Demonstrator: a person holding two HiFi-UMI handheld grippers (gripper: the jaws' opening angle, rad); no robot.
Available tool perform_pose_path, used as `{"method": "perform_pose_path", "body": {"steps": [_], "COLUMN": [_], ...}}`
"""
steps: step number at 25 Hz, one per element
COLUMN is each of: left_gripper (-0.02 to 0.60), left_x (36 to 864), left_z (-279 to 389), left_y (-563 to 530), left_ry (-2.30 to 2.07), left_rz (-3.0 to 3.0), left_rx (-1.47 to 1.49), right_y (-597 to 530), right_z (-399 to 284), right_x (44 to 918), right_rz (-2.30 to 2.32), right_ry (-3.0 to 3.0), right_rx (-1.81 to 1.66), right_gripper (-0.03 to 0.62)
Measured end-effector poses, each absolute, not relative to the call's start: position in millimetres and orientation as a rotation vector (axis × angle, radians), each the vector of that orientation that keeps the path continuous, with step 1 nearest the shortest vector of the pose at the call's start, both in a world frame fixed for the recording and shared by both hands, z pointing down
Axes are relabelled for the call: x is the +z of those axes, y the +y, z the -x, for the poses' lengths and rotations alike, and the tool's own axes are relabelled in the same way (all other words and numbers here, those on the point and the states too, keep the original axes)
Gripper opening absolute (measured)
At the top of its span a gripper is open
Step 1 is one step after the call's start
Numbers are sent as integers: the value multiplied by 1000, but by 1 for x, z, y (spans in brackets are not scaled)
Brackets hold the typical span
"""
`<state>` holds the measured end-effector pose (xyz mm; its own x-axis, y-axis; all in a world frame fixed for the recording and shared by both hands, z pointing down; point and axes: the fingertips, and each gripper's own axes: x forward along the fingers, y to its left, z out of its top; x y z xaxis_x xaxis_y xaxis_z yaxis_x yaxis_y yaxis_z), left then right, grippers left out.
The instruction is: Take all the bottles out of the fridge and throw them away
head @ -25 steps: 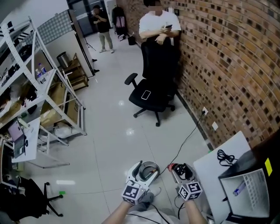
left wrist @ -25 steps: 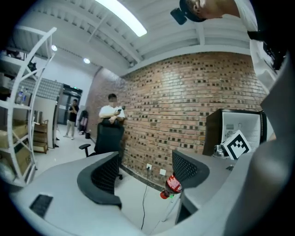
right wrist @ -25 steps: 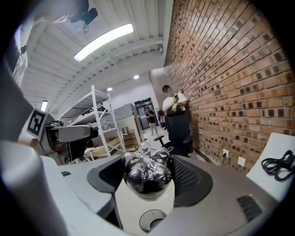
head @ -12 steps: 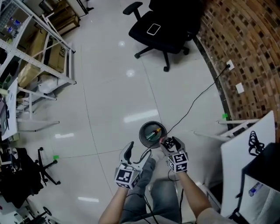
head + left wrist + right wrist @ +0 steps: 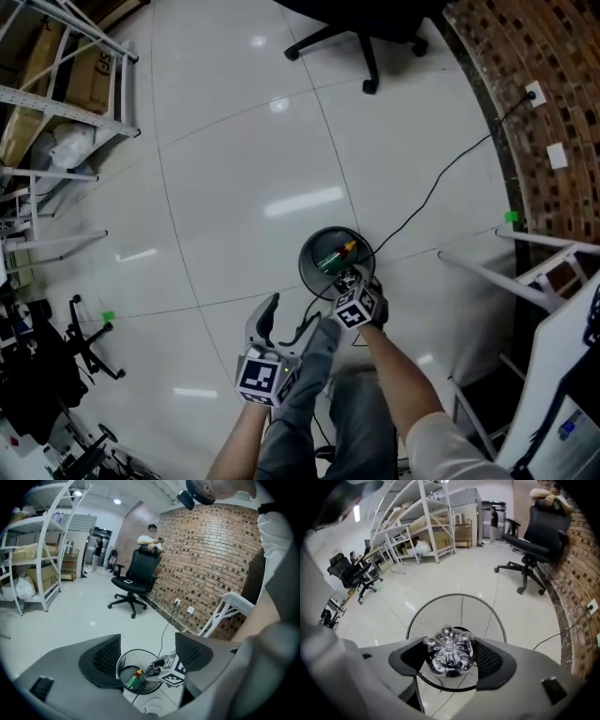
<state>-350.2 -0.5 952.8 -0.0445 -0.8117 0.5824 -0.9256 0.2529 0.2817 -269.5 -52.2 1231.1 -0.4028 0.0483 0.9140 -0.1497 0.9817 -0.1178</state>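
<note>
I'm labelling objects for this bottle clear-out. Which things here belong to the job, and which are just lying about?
Job: clear bottle, clamped in the right hand-held gripper; mesh bin; green bottle inside it; left hand-held gripper, open, empty.
Lying about: office chair; shelving rack; white table frame.

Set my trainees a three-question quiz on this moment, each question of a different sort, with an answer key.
1. Multiple choice: what is the right gripper shut on? A) a clear bottle B) a cable C) nothing
2. True or false: the bin is empty.
3. Short answer: are the jaws of the left gripper open or shut?

Key
1. A. The pads press on both sides of the clear bottle, held above the bin.
2. False. A green bottle already lies inside.
3. Open, with nothing held between them.
</note>
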Motion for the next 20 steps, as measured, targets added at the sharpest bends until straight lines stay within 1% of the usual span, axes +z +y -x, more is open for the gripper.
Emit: {"method": "perform_pose_path", "body": {"steps": [4, 7, 8, 9, 11, 15, 18, 20], "left_gripper": [356, 356, 356, 356, 356, 356, 356, 356], "left_x": [972, 974, 974, 973, 967, 933, 891, 858], "left_z": [359, 359, 357, 357, 359, 355, 345, 332], "left_y": [5, 10, 10, 8, 4, -2, -7, -6], "left_ry": [-1891, -1883, -1879, -1874, -1861, -1837, -1815, -1794], "left_rz": [-1547, -1537, -1540, -1544, -1550, -1580, -1612, -1626], "left_rx": [216, 216, 216, 216, 212, 206, 200, 206], "right_y": [-54, -36, -34, -37, -46, -48, -43, -37], "right_z": [259, 247, 247, 249, 256, 255, 236, 210], "right_x": [1266, 1271, 1267, 1258, 1233, 1167, 1102, 1062], "right_rz": [-139, -69, -66, -81, -127, -148, -218, -261], "right_ry": [-1880, -1867, -1882, -1897, -1912, -1949, -1983, -1993], "right_rx": [390, 383, 381, 396, 443, 468, 556, 613], "right_gripper": [328, 329, 345, 347, 365, 368, 370, 370]}}
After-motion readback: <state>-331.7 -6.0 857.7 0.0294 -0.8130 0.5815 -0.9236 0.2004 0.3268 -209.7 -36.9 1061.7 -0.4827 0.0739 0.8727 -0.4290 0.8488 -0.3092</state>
